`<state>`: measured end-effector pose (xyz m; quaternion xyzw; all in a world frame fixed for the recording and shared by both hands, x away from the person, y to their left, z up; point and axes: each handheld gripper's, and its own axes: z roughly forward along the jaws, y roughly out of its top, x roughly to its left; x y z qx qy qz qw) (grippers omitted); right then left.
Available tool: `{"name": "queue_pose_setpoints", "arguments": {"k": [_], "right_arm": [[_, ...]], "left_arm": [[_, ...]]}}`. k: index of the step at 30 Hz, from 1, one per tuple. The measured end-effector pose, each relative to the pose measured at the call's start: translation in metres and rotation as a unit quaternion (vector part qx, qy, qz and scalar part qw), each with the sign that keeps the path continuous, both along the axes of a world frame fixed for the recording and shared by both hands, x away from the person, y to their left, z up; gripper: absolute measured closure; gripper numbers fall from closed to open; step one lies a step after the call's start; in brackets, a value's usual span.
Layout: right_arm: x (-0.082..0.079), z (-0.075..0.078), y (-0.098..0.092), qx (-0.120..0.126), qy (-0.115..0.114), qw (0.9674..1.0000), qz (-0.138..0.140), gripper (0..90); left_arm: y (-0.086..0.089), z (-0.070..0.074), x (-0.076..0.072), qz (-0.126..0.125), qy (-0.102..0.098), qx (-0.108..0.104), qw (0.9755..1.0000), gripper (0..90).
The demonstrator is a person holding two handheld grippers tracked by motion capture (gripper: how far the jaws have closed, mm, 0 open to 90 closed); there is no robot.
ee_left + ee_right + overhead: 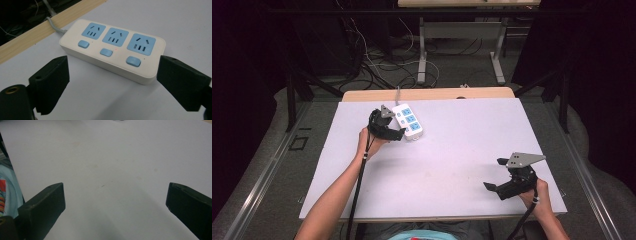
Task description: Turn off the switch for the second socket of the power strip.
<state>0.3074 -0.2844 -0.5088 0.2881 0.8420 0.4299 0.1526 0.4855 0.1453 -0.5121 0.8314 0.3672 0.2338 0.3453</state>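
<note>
A white power strip (pixel 408 121) with three blue sockets and three blue switches lies at the back left of the white table (pixel 452 150). Its grey cable (pixel 53 23) runs off over the wooden back edge. My left gripper (pixel 398 131) is down at the strip's near long side, open. In the left gripper view the strip (pixel 112 47) lies just beyond the jaws; one jaw stands right by its short end, the other well clear of it. My right gripper (pixel 495 174) hovers near the front right corner, open, with bare table between its fingers (pixel 42 205).
A wooden strip (pixel 427 93) borders the table's back edge. Behind it on the floor are tangled cables (pixel 377 65) and another table's metal legs (pixel 422 55). The white sheet's front edge lies close to my right hand.
</note>
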Motion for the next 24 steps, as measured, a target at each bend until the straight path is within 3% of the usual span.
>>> {"name": "queue_pose_setpoints", "arguments": {"k": [1, 11, 14, 24], "right_arm": [[0.001, 0.000, 0.000, -0.002, 0.000, 1.0000, 0.004, 1.9], [0.001, -0.001, 0.000, 0.005, 0.000, 1.0000, 0.002, 1.9], [0.002, -0.001, 0.000, 0.001, -0.001, 1.0000, 0.005, 1.9], [0.002, 0.000, -0.001, -0.002, 0.002, 1.0000, 0.007, 1.9]], "left_arm": [[-0.001, -0.001, 0.001, 0.005, -0.007, -0.004, 1.0000, 16.1], [-0.002, -0.003, 0.011, 0.004, -0.003, -0.005, 1.0000, 26.6], [-0.002, -0.002, 0.015, 0.007, 0.009, -0.004, 0.9999, 34.6], [-0.006, -0.003, 0.021, 0.002, 0.002, -0.016, 0.9999, 52.2]]}}
